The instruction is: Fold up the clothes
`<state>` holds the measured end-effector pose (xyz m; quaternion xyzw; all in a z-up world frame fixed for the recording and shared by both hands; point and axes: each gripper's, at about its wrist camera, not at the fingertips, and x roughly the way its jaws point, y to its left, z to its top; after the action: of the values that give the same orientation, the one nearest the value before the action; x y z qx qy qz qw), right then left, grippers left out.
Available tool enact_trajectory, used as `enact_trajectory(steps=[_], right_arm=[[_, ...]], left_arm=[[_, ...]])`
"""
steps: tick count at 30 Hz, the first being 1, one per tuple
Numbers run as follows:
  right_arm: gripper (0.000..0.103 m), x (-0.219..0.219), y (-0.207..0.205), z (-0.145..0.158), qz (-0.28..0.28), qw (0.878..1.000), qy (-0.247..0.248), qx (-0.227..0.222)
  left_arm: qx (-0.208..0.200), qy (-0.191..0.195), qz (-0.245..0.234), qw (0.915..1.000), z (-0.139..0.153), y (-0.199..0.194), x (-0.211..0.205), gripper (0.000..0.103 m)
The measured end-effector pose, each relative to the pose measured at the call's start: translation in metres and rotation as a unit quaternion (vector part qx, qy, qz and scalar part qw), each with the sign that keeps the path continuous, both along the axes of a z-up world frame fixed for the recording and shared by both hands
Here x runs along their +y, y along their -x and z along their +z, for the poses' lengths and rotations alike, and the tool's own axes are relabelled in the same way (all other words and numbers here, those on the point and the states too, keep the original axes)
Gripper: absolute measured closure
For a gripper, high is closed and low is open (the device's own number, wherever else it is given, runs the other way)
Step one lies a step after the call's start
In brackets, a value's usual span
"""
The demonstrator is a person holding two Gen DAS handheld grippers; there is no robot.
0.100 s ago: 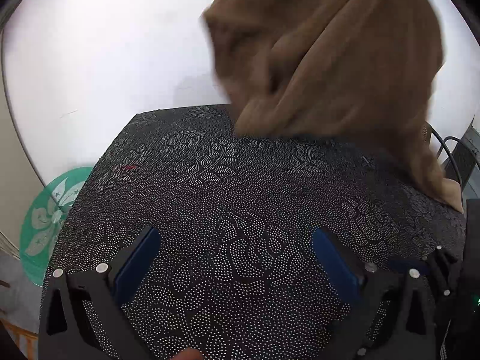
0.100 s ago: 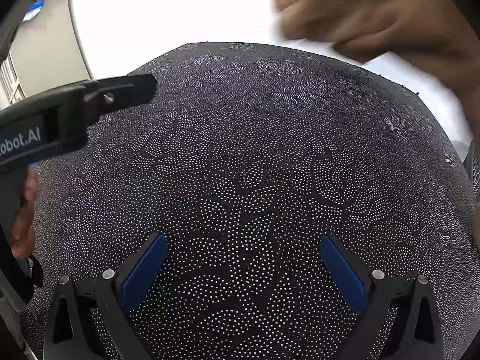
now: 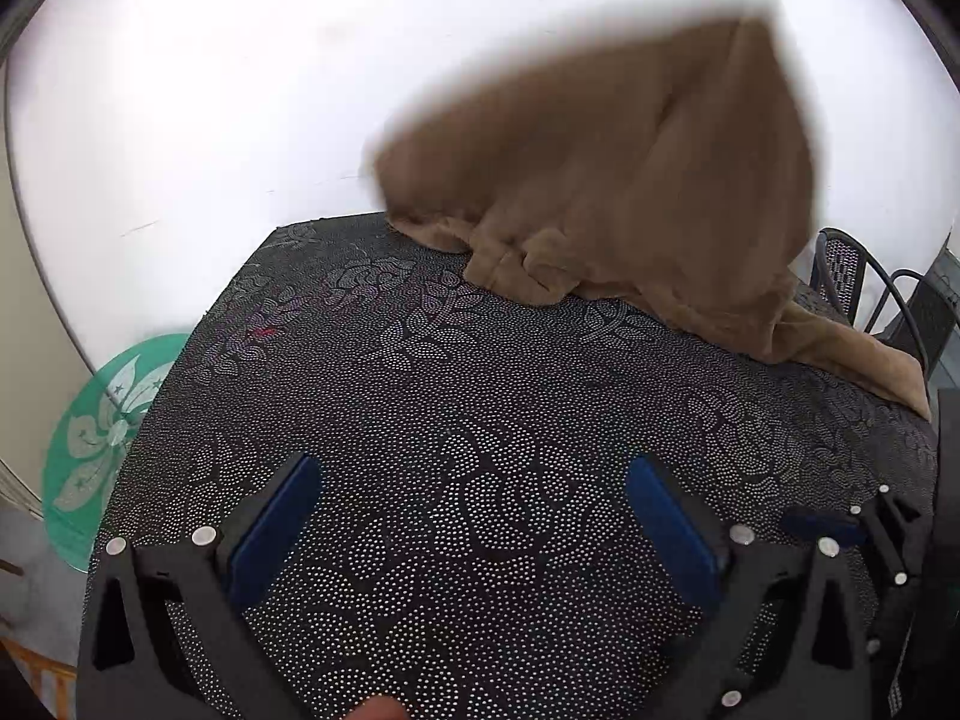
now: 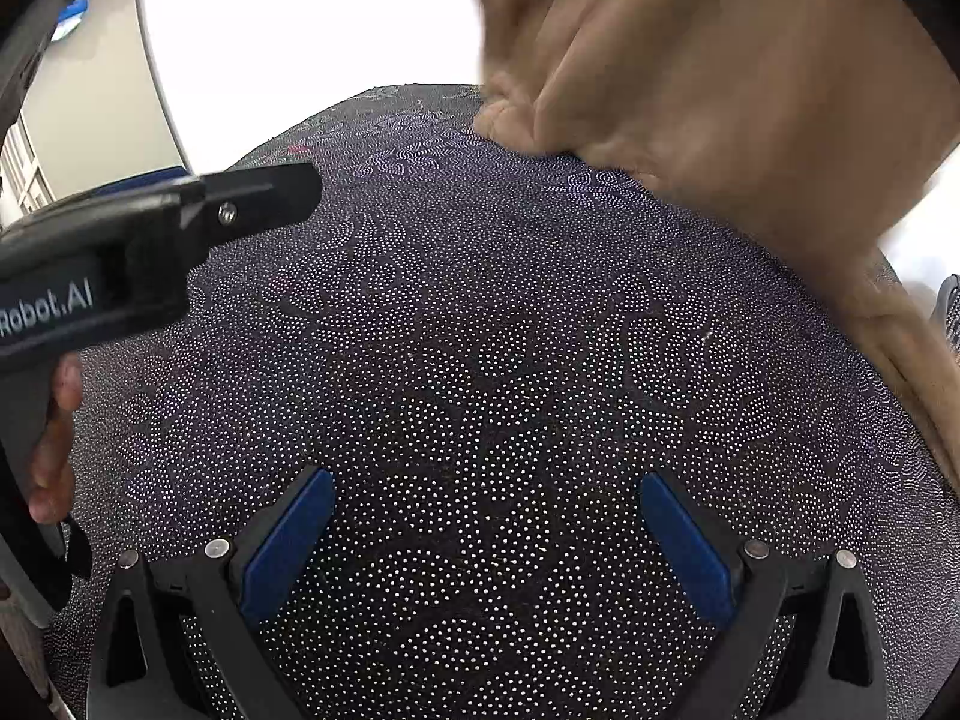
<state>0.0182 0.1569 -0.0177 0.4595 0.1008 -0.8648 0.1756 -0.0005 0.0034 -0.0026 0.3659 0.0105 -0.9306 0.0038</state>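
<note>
Here, scene: both hand-held grippers hover low over a table spread with a black tablecloth [image 3: 480,420] printed in white dotted flower patterns.
Left gripper [image 3: 474,516]: jaws spread wide, blue pads facing each other with only the cloth pattern between them; it grips nothing.
Right gripper [image 4: 486,534]: likewise wide apart and empty, blue pads well separated over the tablecloth.
Garment: a brown fleecy garment [image 3: 630,180] lies ahead and to the right of the left gripper, at the far edge of the table; its upper part is raised off the surface and blurred, while its lower folds touch the tablecloth. One strip trails along the table's right edge.
Garment from the right wrist: the same brown fabric [image 4: 720,72] fills the area ahead and to the right of the right gripper, well clear of its fingers, its bunched hem resting on the cloth.
Left gripper seen from the right wrist: its black body marked "Robot.AI" [image 4: 150,252] sits to the left, with a person's fingers [image 4: 54,438] around the handle.
Surroundings: a green round plate-like disc with a white flower emblem [image 3: 102,438] stands left of the table; a black metal chair [image 3: 864,294] is behind the right corner.
</note>
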Motion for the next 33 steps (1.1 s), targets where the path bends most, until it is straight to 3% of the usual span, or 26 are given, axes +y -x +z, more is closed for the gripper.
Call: enact_trajectory(steps=[9,18,33], right_arm=[[0.0,0.0,0.0,0.002,0.0,1.0,-0.001,0.001],[0.0,0.001,0.0,0.004,0.0,1.0,-0.001,0.001],[0.0,0.001,0.004,0.002,0.0,1.0,-0.001,0.001]], left_arm=[[0.012,-0.014,0.021,0.9996,-0.007,0.001,0.009,0.001],[0.021,0.039,0.036,0.9984,-0.009,0.0,0.045,0.001],[-0.025,0.033,0.072,0.9966,-0.02,0.028,0.042,0.001]])
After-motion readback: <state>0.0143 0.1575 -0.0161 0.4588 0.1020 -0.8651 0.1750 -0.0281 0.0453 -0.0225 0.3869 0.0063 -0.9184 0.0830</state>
